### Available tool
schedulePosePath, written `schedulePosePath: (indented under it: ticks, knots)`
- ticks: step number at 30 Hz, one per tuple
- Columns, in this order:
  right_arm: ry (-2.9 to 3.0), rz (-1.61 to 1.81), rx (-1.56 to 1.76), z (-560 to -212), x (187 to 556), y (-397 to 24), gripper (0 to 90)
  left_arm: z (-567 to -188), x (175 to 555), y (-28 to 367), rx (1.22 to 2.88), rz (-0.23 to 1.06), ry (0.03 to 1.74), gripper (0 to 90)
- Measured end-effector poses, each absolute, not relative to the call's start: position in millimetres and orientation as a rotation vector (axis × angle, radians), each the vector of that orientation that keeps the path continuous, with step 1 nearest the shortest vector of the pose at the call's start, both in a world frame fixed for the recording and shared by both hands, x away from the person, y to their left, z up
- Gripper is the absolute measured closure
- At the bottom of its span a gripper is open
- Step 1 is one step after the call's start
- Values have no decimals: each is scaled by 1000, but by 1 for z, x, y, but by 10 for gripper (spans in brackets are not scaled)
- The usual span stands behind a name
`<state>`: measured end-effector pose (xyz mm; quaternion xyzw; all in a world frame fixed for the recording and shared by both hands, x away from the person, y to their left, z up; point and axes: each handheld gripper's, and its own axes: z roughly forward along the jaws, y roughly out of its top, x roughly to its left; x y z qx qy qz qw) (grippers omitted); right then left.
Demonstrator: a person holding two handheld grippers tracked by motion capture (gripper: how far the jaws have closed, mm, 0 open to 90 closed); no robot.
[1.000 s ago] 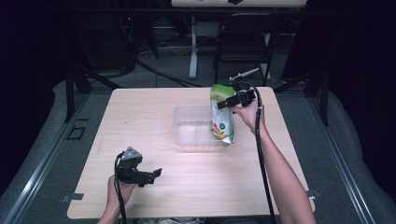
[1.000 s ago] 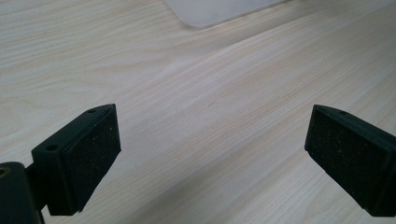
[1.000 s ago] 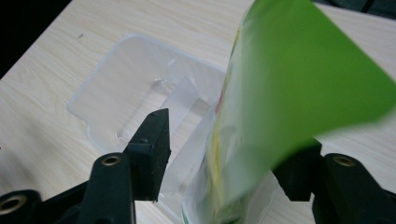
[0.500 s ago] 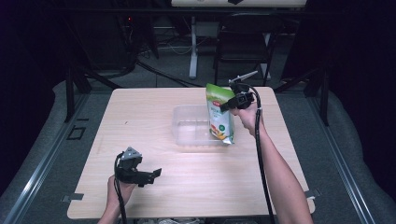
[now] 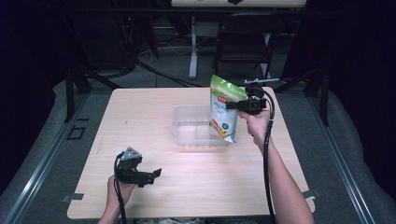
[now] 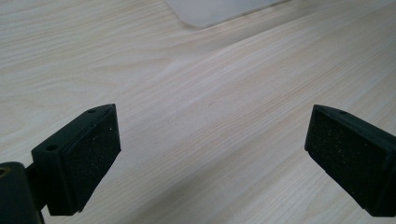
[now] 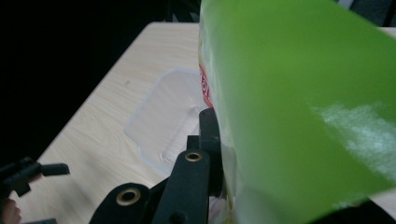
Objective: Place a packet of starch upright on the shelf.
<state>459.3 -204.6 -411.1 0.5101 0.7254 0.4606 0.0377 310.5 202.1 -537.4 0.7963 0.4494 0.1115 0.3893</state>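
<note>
A: Holding the green bag (image 5: 224, 109) upright, the right gripper (image 5: 243, 105) has its fingers closed on the bag's right edge, up near the top.

B: Where does the bag sit against the clear tub (image 5: 198, 130)?

A: Lifted, with its bottom corner hanging at the tub's right end, over the rim as far as the high view tells. The tub lies mid-desk (image 5: 140, 116), slightly right of centre. I judge the high pinch lets the bag hang straight, so it could be lowered in or drawn out cleanly. Which of the 2 is meant, I cannot tell.

B: And the other hand?

A: The left gripper (image 5: 148, 175) waits at the near left of the desk, well apart from the tub. Its 2 fingers (image 6: 77, 161) stand wide open over bare wood, gripping nothing. Parked there, it stays out of the bag's way.

B: Any risk?

A: A soft bag held by 1 edge may swing or sag.
</note>
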Motion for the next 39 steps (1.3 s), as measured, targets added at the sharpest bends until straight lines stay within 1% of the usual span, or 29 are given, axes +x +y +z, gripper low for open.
schedulePosePath:
  ticks: [13,17,20,27,39]
  knots:
    - [2027,1483,1548,-413,454,-198,900,-537,313,199,2040,287,1125,34]
    - [2012,1466,1541,-421,457,-193,900,-536,313,200,2037,281,1125,34]
    - [2002,1447,1548,-435,463,-188,900,-537,313,198,2032,285,1125,34]
    - [1987,1463,1591,-456,469,-190,900,-537,312,199,2040,281,1115,34]
    - [2012,1408,1560,-470,470,-189,900,-537,311,198,2036,277,1122,34]
